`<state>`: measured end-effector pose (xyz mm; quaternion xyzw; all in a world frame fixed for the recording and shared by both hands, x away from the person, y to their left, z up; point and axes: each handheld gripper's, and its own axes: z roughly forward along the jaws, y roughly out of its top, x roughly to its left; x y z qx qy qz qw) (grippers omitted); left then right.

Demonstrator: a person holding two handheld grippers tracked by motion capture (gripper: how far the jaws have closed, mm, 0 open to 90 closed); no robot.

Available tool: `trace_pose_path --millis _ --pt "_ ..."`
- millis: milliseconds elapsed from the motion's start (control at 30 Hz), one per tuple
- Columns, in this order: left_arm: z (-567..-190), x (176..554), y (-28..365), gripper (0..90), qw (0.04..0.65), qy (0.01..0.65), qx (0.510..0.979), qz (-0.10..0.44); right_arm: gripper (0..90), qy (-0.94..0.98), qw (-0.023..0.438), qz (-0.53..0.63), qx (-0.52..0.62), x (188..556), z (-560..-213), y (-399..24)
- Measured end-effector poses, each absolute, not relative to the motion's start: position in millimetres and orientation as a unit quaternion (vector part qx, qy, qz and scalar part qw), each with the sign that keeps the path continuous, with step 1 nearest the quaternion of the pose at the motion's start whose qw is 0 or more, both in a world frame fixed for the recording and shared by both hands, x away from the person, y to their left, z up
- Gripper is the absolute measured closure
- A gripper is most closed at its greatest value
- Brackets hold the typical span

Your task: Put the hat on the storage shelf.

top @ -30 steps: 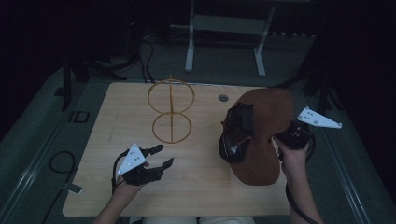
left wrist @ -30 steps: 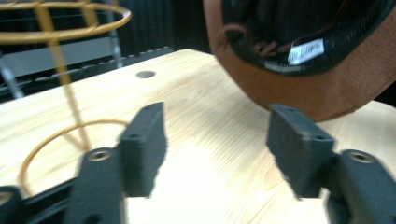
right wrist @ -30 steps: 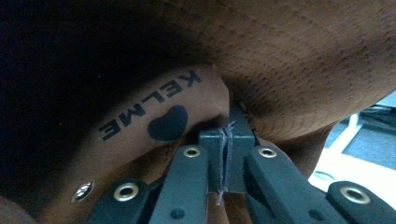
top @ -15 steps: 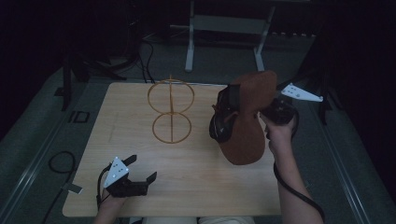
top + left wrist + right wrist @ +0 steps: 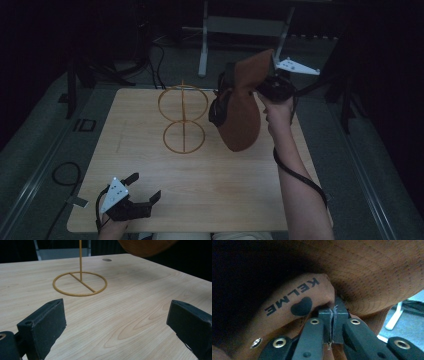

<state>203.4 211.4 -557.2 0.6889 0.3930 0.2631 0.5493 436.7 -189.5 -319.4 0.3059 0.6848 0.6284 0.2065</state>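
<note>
A brown cap [image 5: 241,117] with a black strap hangs in the air over the table's far right, just right of a yellow wire stand [image 5: 183,120]. My right gripper [image 5: 266,89] is shut on the cap's rim, well above the table. Close up, its jaws [image 5: 333,322] pinch the cap's inner band [image 5: 374,272] beside a KELME label [image 5: 292,296]. My left gripper [image 5: 145,188] rests open at the near left of the table with nothing in it. Between its jaws [image 5: 117,320] I see the stand's pole and base ring [image 5: 80,265], and the cap's edge [image 5: 147,246] above.
The light wooden table [image 5: 235,190] has a small round hole cover [image 5: 107,259] at its far side. A white desk frame [image 5: 240,25] stands on the floor beyond. Cables [image 5: 65,175] lie on the floor to the left.
The right gripper has lifted the cap off the table and carried it up and away, toward the stand. The left gripper has drawn back to the near left edge.
</note>
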Motion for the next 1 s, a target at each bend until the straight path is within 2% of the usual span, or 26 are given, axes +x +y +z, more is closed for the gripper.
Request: trace_pose_path --millis 133,267,500,667,1000 --pt "-556 203 214 2.7 0.553 0.391 0.686 0.266 87.9 0.694 0.215 0.62 0.296 451 -305 -159" --pt "-558 203 217 2.7 0.554 0.391 0.686 0.264 87.8 0.708 0.195 0.617 0.284 464 -300 -127" --pt "-559 202 218 2.7 0.556 0.389 0.686 0.262 87.7 0.75 0.161 0.578 0.277 479 -316 -76" --pt "-560 203 218 2.7 0.554 0.389 0.688 0.262 87.3 0.78 0.119 0.553 0.268 487 -331 -48" --pt "-562 205 220 2.7 0.56 0.396 0.684 0.251 83.9 0.8 0.1 0.533 0.256 488 -345 -15"
